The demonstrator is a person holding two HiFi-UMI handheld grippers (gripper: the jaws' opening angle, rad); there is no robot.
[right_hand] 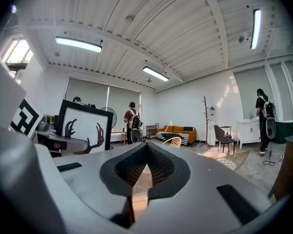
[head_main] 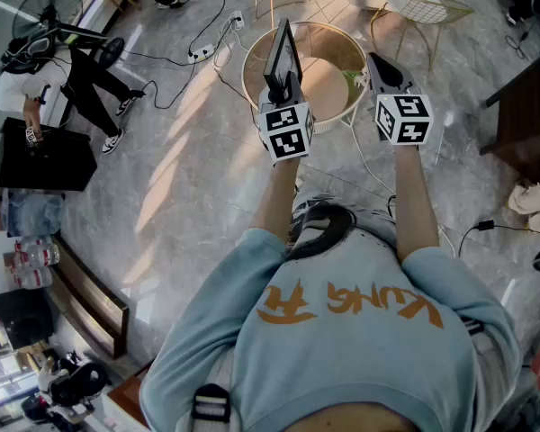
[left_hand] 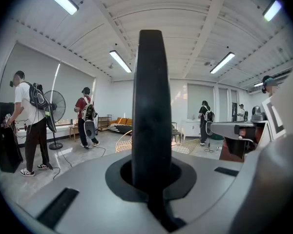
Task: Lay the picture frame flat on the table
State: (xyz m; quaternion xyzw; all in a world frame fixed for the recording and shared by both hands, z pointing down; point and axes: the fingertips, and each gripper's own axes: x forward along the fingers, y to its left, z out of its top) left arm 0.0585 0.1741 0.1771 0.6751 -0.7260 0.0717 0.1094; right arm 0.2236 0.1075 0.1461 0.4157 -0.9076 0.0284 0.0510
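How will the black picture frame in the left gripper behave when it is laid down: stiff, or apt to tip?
Probably stiff: the black-rimmed picture frame stands straight, edge-on, between the jaws of the left gripper. It looks thin, so set on its edge on the round wire-rimmed table it would likely tip over.

Both arms reach forward, side by side. The left gripper point(head_main: 285, 85) clamps the upright picture frame point(head_main: 281, 52) by its edge — the right gripper point(head_main: 380, 63) beside it, jaws together, empty.
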